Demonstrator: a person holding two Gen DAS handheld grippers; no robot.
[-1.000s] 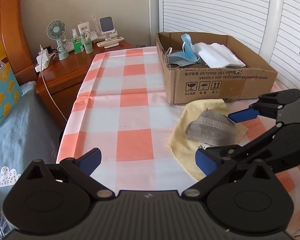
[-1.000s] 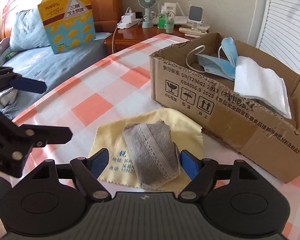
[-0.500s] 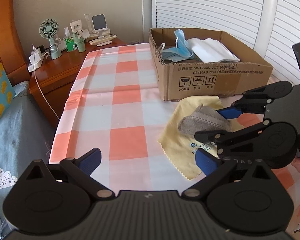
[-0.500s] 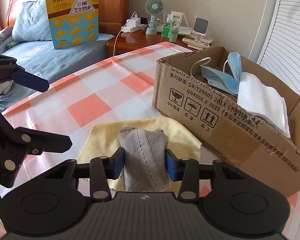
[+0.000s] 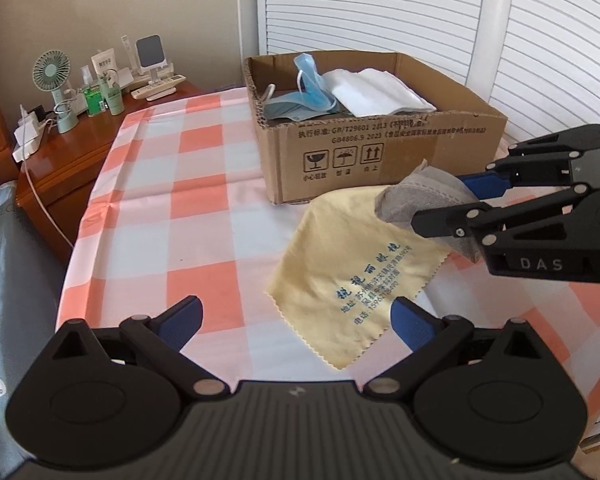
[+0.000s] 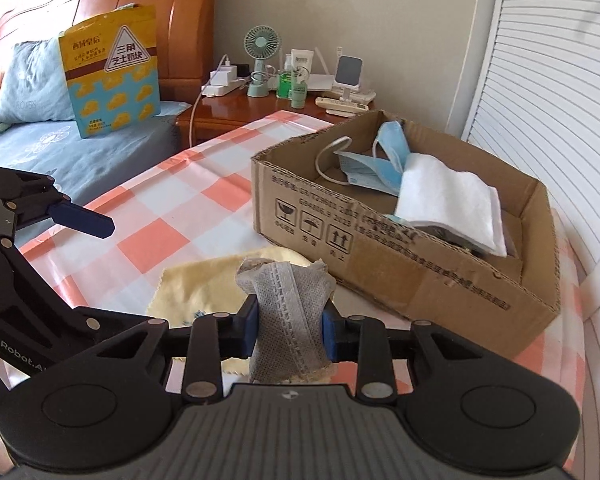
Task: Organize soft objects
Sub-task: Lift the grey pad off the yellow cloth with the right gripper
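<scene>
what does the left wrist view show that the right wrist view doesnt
Left wrist only: the open left claw with both its fingertips, and the blue print on the yellow cloth readable.

Right wrist only: the bed with its pillow and yellow snack bag, and the right claw seen straight on, shut on the grey cloth.

Both: the box holding a blue mask and white cloth, the checked tablecloth, the nightstand fan.
</scene>
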